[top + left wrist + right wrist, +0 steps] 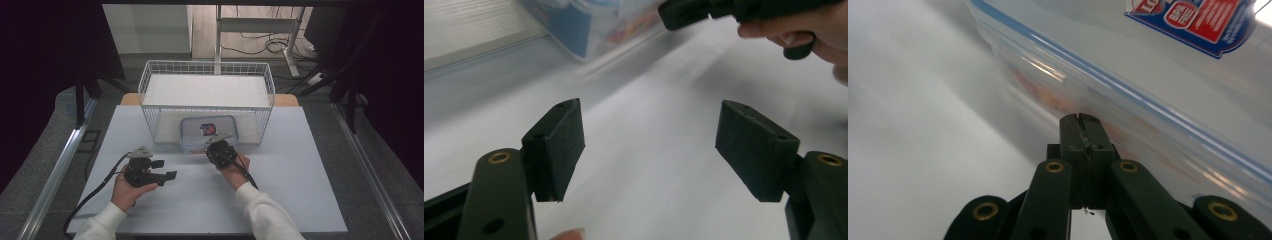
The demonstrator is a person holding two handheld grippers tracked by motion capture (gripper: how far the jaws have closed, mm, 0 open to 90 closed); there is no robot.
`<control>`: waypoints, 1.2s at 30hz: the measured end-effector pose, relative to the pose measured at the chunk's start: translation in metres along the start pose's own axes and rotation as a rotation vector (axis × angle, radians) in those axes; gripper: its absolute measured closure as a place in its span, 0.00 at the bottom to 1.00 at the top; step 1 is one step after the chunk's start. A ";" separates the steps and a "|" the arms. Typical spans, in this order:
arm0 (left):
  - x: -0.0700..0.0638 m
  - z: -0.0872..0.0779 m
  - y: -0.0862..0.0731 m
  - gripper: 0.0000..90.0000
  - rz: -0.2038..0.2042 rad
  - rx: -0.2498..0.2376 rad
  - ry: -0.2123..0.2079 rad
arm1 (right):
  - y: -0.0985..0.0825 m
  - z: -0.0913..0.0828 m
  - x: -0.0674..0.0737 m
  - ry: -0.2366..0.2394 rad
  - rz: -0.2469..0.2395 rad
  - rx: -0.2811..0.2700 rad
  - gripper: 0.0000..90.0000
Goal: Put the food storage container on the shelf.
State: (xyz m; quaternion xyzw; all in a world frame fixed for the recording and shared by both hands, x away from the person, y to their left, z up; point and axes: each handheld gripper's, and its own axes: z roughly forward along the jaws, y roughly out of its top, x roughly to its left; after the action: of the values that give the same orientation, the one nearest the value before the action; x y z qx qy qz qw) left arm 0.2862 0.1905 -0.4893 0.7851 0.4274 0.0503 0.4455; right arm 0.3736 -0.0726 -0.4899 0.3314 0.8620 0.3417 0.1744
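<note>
A clear plastic container (208, 131) with a blue-rimmed lid and a red label stands on the white table at the front wall of a white wire basket (207, 67). My right gripper (214, 149) is shut with nothing in it. In the right gripper view its closed tips (1080, 121) sit right at the container's side wall (1148, 80); I cannot tell whether they touch. My left gripper (165, 169) rests to the left, open and holding nothing. In the left gripper view, bare table lies between its pads (556, 145), and the container (589, 25) and the right gripper (724, 7) lie beyond.
The white table top (300, 175) spreads to both sides of the hands. The basket takes up the table's far middle. Metal rails (60, 165) run along the table's left and right sides. Cables (95, 192) trail from both grippers toward the near edge.
</note>
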 end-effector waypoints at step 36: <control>-0.001 -0.006 -0.004 0.30 0.021 0.009 0.024 | 0.021 0.019 -0.031 -0.060 0.066 0.010 0.99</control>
State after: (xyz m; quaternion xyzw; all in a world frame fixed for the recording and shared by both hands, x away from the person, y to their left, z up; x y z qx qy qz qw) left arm 0.2804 0.1944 -0.4888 0.7908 0.4247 0.0627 0.4363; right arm 0.4152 -0.0733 -0.4869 0.3706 0.8467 0.3327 0.1872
